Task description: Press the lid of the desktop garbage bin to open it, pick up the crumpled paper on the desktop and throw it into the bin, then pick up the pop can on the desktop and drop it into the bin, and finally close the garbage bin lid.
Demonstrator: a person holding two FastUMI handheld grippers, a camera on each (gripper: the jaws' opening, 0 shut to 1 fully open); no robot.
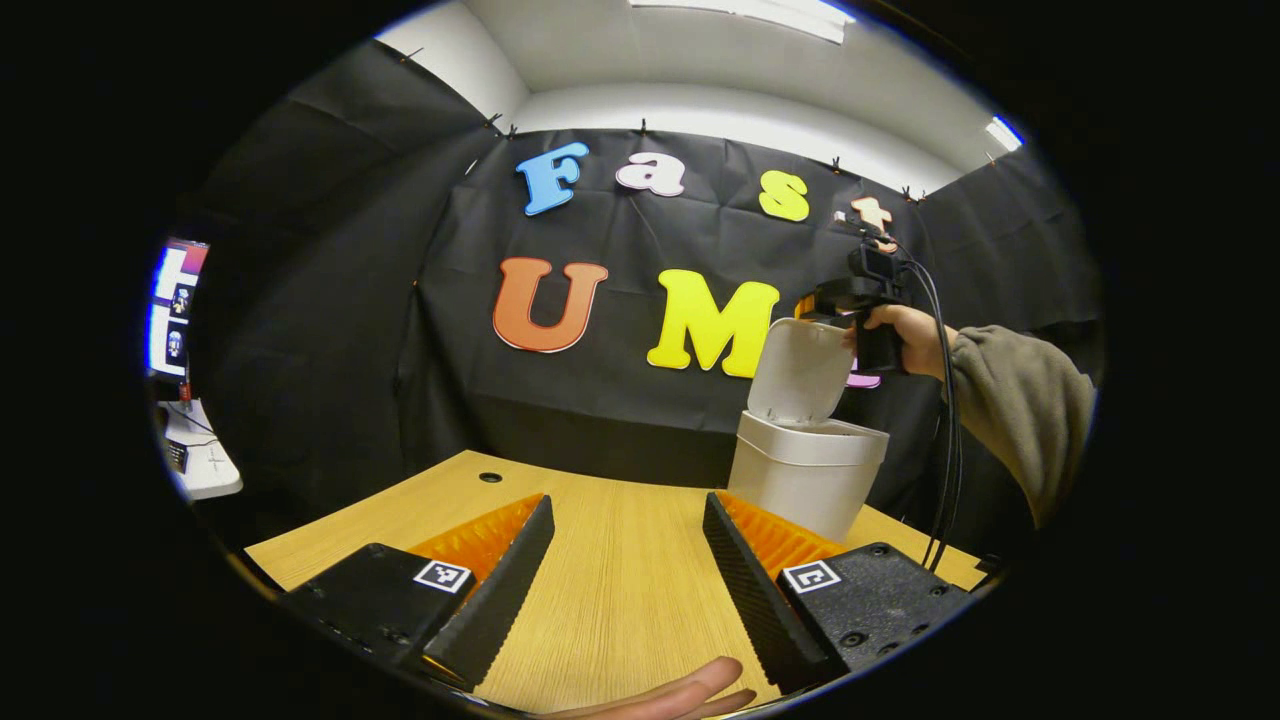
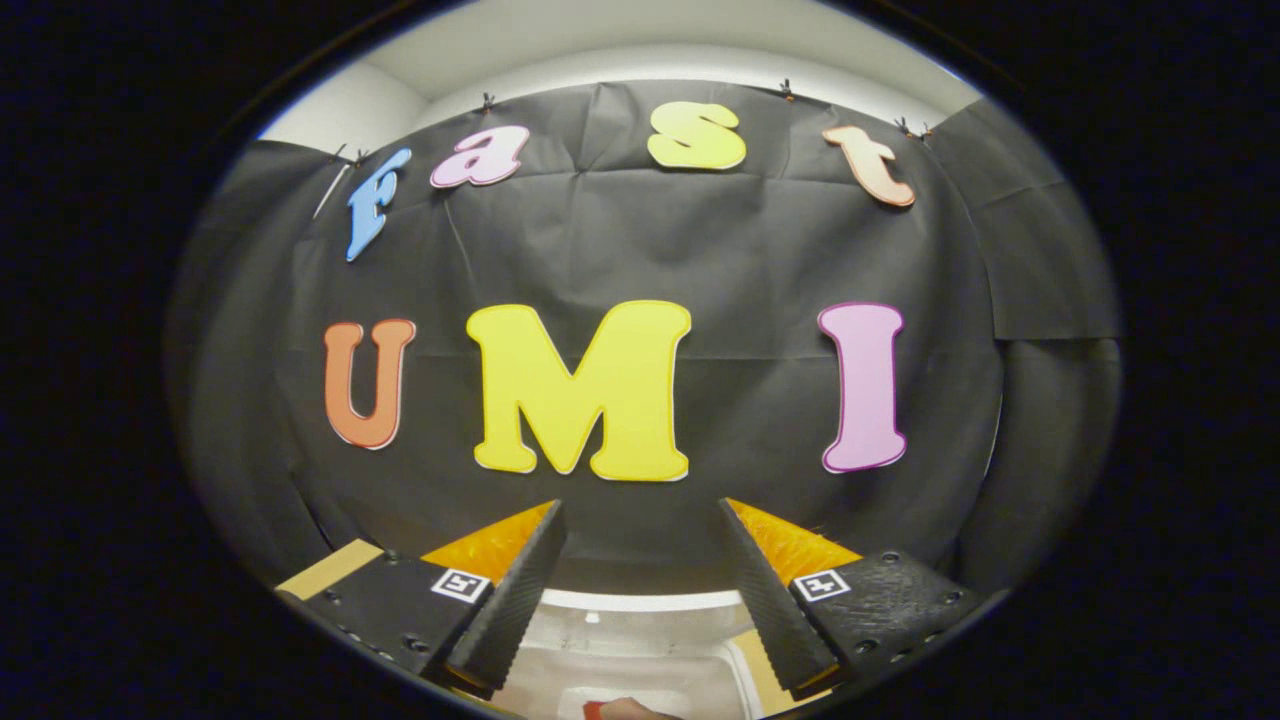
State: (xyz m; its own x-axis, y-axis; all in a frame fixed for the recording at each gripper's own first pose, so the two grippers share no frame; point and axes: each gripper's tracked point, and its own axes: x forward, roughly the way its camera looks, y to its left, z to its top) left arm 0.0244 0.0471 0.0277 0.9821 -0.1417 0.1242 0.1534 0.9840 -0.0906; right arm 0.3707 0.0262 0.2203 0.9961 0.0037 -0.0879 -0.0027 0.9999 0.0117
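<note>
bin (image 1: 808,478) at far right of counter (image 1: 620,580), lid (image 1: 805,370) up | my left fingers (image 1: 628,570) wide apart, empty, low over counter | my right fingers (image 2: 640,590) wide apart, empty, above open bin (image 2: 640,680); something red inside, unclear

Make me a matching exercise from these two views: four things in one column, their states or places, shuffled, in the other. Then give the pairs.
Things:
1. bin lid
2. left tool
3. right tool
4. garbage bin

States or places:
A. open, above the wooden table, holding nothing
B. tipped up, open
C. standing near the table's far edge
D. open, above the bin's mouth

Pairs: 1-B, 2-A, 3-D, 4-C
</note>
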